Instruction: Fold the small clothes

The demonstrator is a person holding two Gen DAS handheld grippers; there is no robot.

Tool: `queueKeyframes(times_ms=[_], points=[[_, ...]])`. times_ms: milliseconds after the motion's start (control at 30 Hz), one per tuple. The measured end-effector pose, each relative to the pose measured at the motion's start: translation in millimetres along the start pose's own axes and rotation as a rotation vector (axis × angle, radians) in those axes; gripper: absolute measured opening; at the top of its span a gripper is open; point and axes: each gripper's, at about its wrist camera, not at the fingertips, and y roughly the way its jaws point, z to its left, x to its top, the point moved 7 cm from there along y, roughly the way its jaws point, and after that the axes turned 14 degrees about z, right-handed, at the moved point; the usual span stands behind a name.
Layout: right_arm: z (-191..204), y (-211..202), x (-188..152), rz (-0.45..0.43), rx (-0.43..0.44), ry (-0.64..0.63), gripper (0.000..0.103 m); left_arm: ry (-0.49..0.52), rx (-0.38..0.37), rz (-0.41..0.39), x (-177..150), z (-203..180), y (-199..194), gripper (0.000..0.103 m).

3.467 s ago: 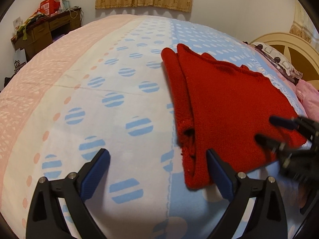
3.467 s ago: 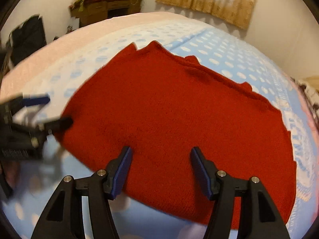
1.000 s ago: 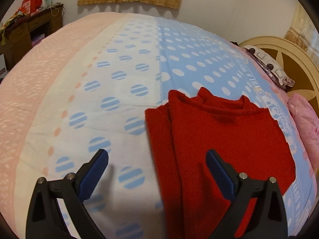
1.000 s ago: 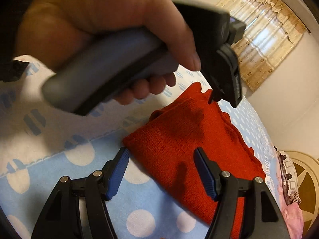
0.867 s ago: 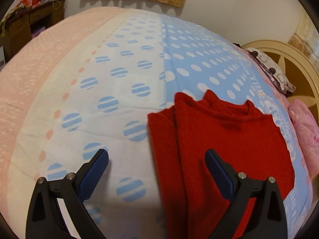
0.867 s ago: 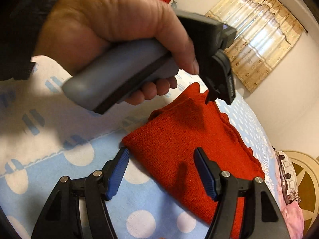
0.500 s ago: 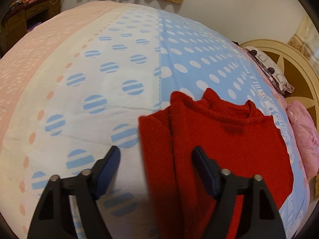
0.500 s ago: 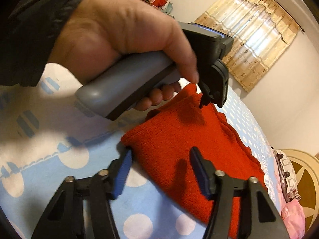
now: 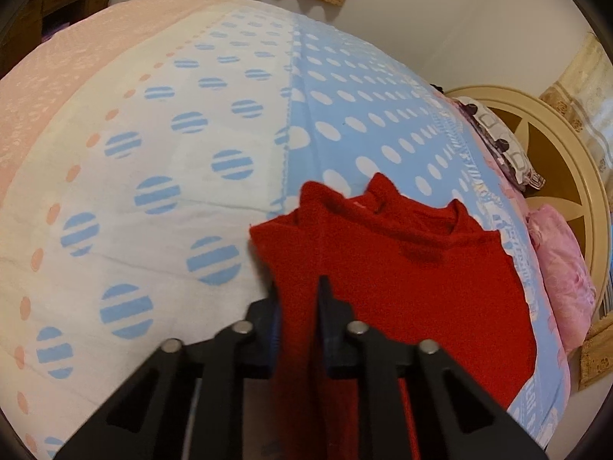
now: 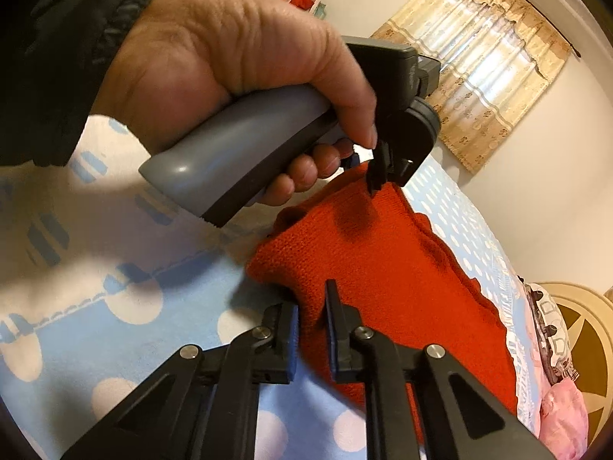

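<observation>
A red knitted garment [image 9: 406, 280] lies folded on the bed cover with blue and white dots [image 9: 214, 176]. Its surface is mostly flat, and the neck opening is at the far end. One long folded edge forms a thick layered ridge. The near corner is a little raised from the cover.

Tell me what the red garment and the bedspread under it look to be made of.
Red garment: looks like knitted wool or acrylic, matte and fuzzy; stitch loops show near the right tongs.
Bedspread: seemingly woven cotton or a blend, smooth and matte, printed with dots, lightly creased.
</observation>
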Motion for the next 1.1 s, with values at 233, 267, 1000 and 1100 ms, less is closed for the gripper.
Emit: queueKeyframes(times_ms=[233,267,1000,1100], points=[[-11,-2,1,-0.013,0.018,0.029,0.011,-0.036,-0.025,-0.005,3,2,-3,0.014],[-14,-3,0,-0.015,0.021,0.035,0.011,-0.043,-0.035,-0.006,3,2,-3,0.014],[-84,-23,-20,-0.089,0.058,0.267,0.007,-0.057,-0.186,-0.103,23,-42,-41,0.013],[-91,-26,-24,-0.104,0.057,0.299,0.007,-0.053,-0.183,-0.114,25,-50,-44,0.012]])
